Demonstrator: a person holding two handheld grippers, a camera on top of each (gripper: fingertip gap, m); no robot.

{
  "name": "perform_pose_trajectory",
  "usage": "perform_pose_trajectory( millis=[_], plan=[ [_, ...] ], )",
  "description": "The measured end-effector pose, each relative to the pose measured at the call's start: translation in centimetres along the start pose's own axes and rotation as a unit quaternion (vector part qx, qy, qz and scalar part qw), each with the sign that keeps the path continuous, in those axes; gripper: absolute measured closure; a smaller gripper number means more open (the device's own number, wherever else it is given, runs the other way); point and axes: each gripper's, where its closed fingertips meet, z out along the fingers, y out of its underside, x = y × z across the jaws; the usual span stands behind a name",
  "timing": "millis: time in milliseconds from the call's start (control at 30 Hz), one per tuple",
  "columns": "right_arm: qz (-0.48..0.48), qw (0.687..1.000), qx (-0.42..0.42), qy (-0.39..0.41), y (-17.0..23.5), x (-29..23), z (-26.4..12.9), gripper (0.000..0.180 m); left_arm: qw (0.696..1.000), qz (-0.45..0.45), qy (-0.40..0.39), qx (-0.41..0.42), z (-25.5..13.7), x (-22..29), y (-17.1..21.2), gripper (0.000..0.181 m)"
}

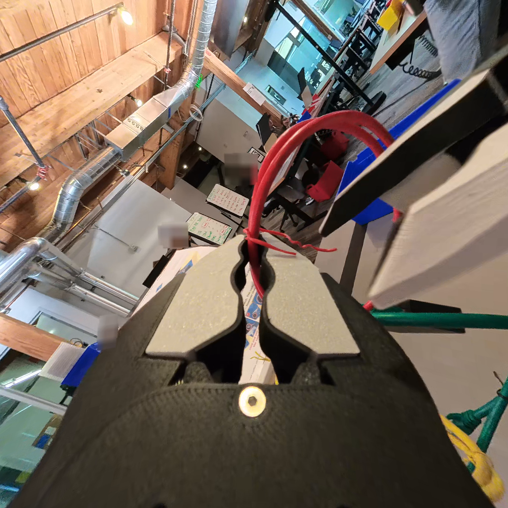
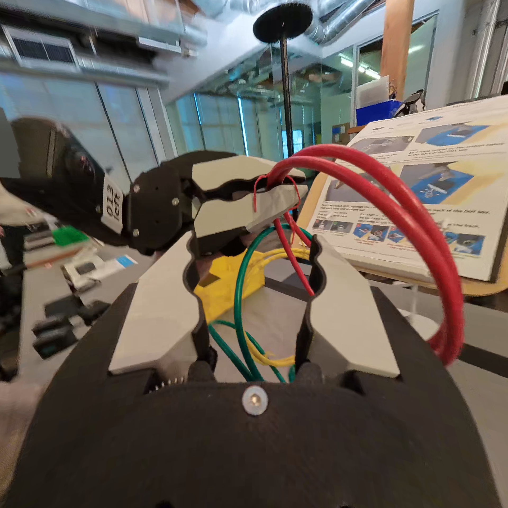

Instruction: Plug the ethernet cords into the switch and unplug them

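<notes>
1. Currently the red ethernet cord (image 2: pixel 428 220) is the largest task item in view: a bundle coiled in loops that arcs from frame centre to the right edge of the right wrist view. Judged light, flexible and springy, it will swing when moved, and its sheath looks smooth enough to slip

2. Orientation: the coil has no single long axis; its loops rise upward and curve down at the right. Neither plug end is visible, so plug direction cannot be determined

3. The left gripper (image 1: pixel 254 248) has its jaws nearly together, pinching the coil at the thin red twist tie (image 1: pixel 277 244), centre of the left wrist view. That tied point is the most secure hold

4. The right gripper (image 2: pixel 253 242) has its jaws wide apart and holds nothing; one red strand passes just inside its right-hand finger

5. Green cord (image 2: pixel 239 291) and yellow cord (image 2: pixel 275 255) lie below, at lower centre, near a yellow block (image 2: pixel 225 291)

6. The switch is not identifiable
</notes>
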Motion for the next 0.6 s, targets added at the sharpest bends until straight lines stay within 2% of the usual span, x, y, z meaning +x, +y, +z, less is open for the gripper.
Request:
perform_pose_trajectory(
  millis=[133,333,367,467,600],
  plan=[
    [0.062,0.997,0.052,0.005,-1.1,1.0,1.0,0.096,1.000,0.011,-0.011,-0.004,0.3,0.2,-0.3,0.176],
    [0.122,0.988,0.096,-0.003,-2.1,2.0,1.8,0.113,0.999,0.023,-0.030,-0.007,0.5,0.1,-0.6,0.176],
    [0.120,0.987,0.102,-0.004,-2.3,2.1,1.7,0.122,0.999,0.025,-0.034,-0.009,0.6,0.0,-0.6,0.176],
    [0.120,0.989,0.091,-0.005,-1.9,2.1,2.3,0.125,0.999,0.033,-0.040,-0.014,0.7,0.1,-0.7,0.176],
    [0.114,0.988,0.103,-0.006,-2.2,2.2,2.0,0.140,0.998,0.042,-0.044,-0.020,1.1,0.4,-0.6,0.176]
  ],
)
